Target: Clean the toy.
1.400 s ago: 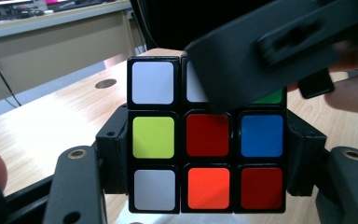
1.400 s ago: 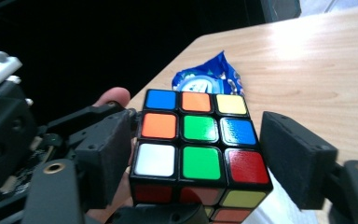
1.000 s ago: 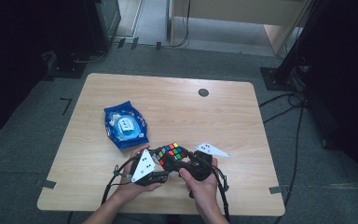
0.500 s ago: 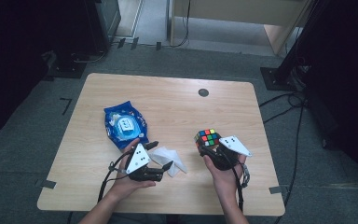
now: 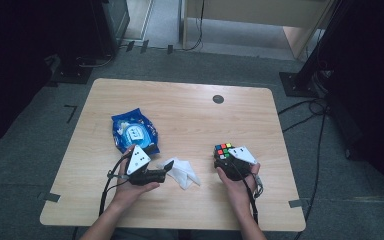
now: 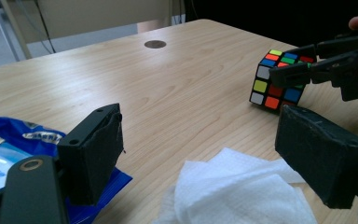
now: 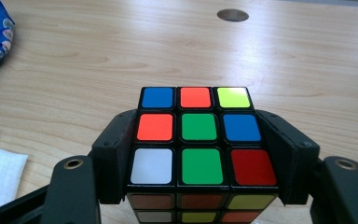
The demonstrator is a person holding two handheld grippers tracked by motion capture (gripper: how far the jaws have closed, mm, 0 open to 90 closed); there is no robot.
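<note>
The pale wooden table (image 5: 190,115) is bearing a crinkled blue snack bag (image 5: 132,132), a crumpled white paper tissue (image 5: 182,172) and a multicoloured puzzle cube (image 5: 223,151). The right gripper (image 5: 222,157) is clamping the cube at the table's right. The left gripper (image 5: 166,170), just opened wide, is hovering empty over the tissue.

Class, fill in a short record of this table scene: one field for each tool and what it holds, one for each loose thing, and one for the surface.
Left tool: jaws have just opened, nothing gripped, poised over the white tissue
Right tool: shut on the puzzle cube, pads on two opposite sides
Blue snack bag: lying flat, beyond the left tool
Wooden table: round dark cap near far edge
</note>
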